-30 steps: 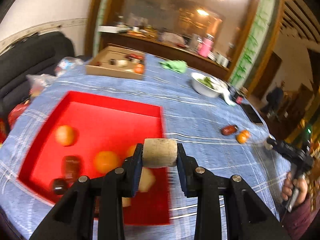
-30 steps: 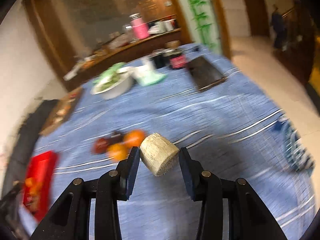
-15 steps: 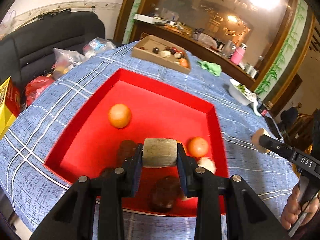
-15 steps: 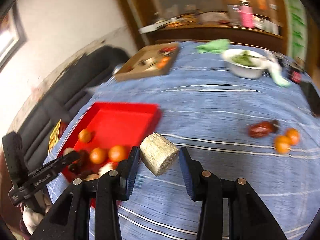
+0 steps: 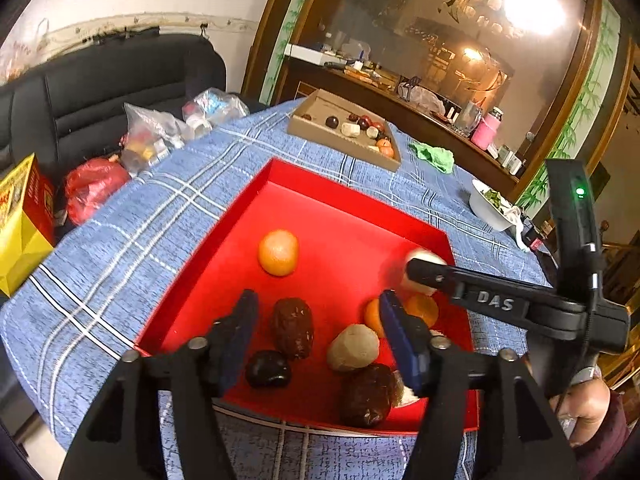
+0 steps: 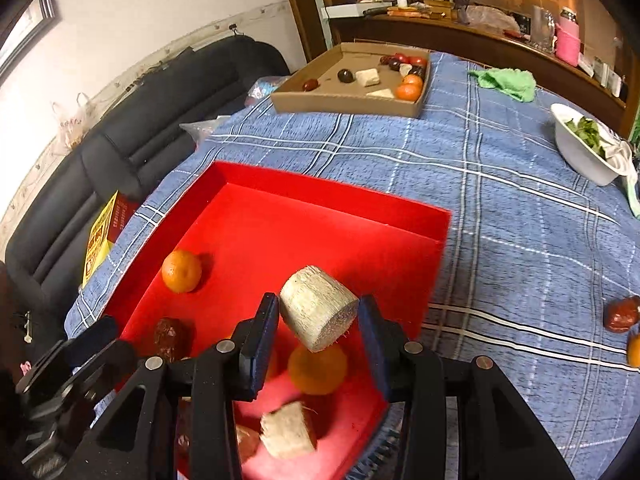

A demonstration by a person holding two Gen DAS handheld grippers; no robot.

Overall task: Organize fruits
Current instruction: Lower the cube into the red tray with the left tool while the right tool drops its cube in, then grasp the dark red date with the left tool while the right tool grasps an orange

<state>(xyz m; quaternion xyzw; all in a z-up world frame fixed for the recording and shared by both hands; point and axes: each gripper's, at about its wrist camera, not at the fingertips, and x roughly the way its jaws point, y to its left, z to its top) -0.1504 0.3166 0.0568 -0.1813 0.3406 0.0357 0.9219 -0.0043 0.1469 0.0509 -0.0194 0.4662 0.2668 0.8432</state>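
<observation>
Your right hand-held gripper (image 6: 318, 336) clamps a pale, fibrous cylinder of cut cane (image 6: 318, 312), tilted with its long axis slanting down toward you, directly above the shallow red tray (image 6: 320, 200) on the blue checked bench (image 6: 520, 216). Your left hand-held gripper (image 5: 316, 324), jaws just opened, hangs empty; its beige chunk (image 5: 353, 347) lies in the tray below.

Fruits (image 5: 278, 252) lie in tray (image 5: 320, 184) on tablecloth (image 5: 168, 208).
</observation>
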